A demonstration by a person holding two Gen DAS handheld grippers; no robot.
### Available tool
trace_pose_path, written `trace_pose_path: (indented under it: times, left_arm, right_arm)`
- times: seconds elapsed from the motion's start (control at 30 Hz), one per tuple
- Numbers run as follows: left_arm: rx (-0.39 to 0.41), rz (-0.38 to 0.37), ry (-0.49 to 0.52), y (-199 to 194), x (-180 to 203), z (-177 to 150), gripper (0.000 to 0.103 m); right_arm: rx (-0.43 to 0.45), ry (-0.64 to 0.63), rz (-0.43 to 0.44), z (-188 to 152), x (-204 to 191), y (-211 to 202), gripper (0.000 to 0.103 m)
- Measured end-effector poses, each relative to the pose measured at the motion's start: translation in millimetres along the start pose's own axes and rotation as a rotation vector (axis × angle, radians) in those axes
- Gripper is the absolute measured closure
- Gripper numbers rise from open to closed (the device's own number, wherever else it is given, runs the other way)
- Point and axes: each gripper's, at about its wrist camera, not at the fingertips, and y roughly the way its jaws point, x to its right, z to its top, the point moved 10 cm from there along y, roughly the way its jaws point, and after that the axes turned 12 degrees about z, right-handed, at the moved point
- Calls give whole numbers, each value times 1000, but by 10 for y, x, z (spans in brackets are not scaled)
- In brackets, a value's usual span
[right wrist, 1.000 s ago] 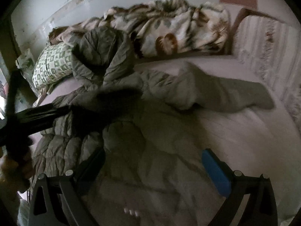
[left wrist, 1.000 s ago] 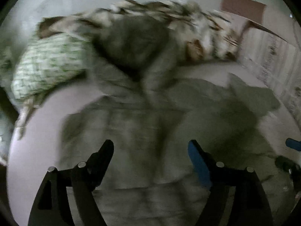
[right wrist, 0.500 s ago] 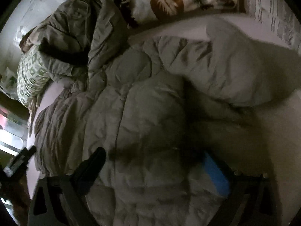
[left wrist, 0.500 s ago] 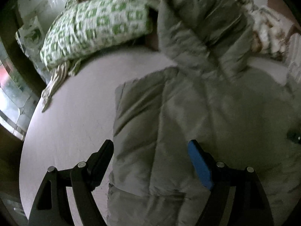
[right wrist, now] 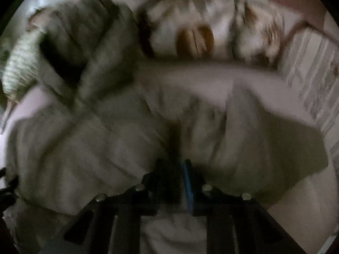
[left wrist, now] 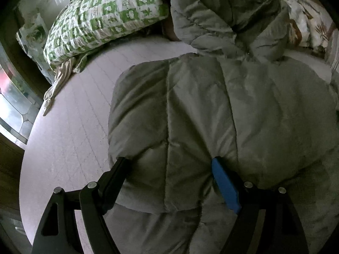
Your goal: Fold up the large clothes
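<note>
A large grey-green padded jacket [left wrist: 211, 105] lies spread on the bed, its hood bunched at the far end. My left gripper [left wrist: 169, 163] is open, its fingers pressed down on either side of a puffed jacket panel near the left edge. In the blurred right wrist view the jacket [right wrist: 106, 137] fills the middle, with a sleeve [right wrist: 264, 137] lying out to the right. My right gripper [right wrist: 175, 165] is shut on a fold of the jacket at its near middle.
A green-and-white checked pillow [left wrist: 106, 14] lies at the far left of the pale bed sheet [left wrist: 70, 127]. A brown-and-white leaf-print blanket [right wrist: 201, 31] is heaped along the back. A striped headboard or wall [right wrist: 313, 80] is at the right. The bed's left edge drops off by a window.
My right gripper has closed from wide open onto the jacket fabric and is moving, which blurs the view. My left gripper has dropped closer onto the jacket's left panel, still open.
</note>
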Motion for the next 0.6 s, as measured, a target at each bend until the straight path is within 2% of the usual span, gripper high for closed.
trace_pose_path:
  times: [0.03,0.17,0.23,0.27,0.3,0.33,0.4,0.6]
  left_arm:
    - [2,0,-1,-4,-2,-6,21]
    - [-24,-27,-29,-40,-33,-30,21]
    - [-37,-58,-67,-110,-70,-33,21]
    - [-33,-72,-83,-158,-81,-33,21]
    - [-20,-91,-103,-241,-97,-35,21]
    - [-10,-98,-111,-290,-98,-36,21]
    - [21,-104,-113,-453,-92,-62,21]
    - [77,-89,-61,-796,27,-228,21]
  right_arm:
    - [-19,39,41,-93,57,89,83]
    - [13,87,91,-203,152,-4,81]
    - [34,95,106,-209,195,-148,75]
    - [46,93,109,-195,204,-219,51]
    - [61,91,117,-180,218,-302,14]
    - [90,89,139,-157,247,-419,10]
    - [109,88,156,-217,353,-647,10]
    - [142,156,54,-227,1098,-895,10]
